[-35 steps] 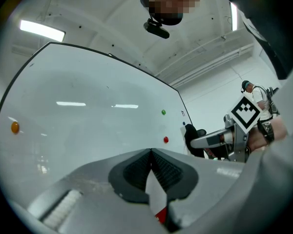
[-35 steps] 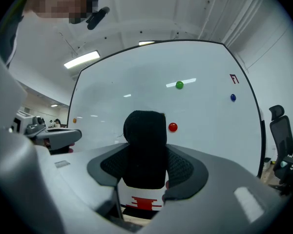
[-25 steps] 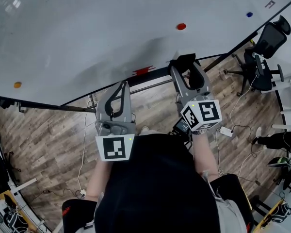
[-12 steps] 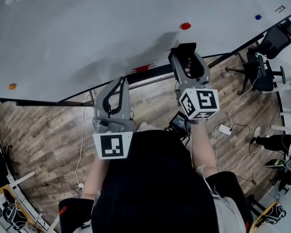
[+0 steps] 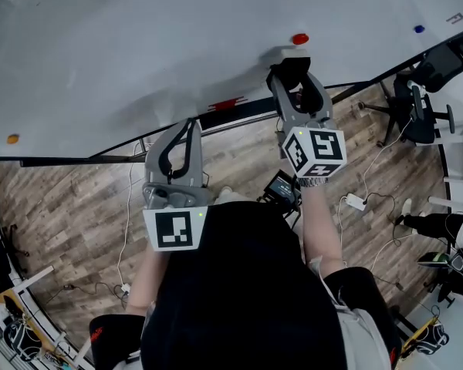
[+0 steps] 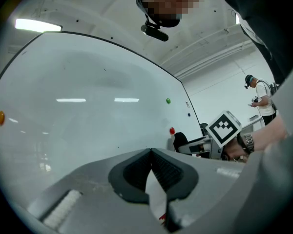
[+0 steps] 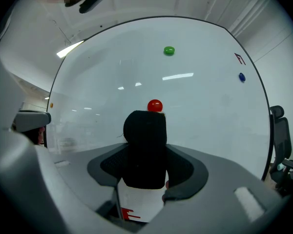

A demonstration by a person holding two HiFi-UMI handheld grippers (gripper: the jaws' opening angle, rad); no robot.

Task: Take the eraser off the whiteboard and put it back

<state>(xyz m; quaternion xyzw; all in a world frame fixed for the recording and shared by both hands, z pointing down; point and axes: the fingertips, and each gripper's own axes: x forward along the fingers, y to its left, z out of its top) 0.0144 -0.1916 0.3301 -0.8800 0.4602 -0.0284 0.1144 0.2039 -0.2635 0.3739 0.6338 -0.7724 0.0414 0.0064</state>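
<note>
Pinching the eraser (image 7: 145,147) in the right hand-held gripper (image 5: 292,74), bringing it nearer the whiteboard (image 5: 139,52) than a second ago, just below the red magnet (image 7: 155,105) ahead; likely returning it. Keeping the left hand-held gripper (image 6: 150,151) pressed together, empty.

Bright, even indoor light from overhead — a ceiling strip light (image 6: 37,26) glows at the upper left of the left gripper view. The glossy whiteboard (image 5: 139,45) mirrors pale streaks and carries a soft grey shadow at the head view's centre. Both gripper views bow strongly, with black corners — their near foreground is soft.
</note>
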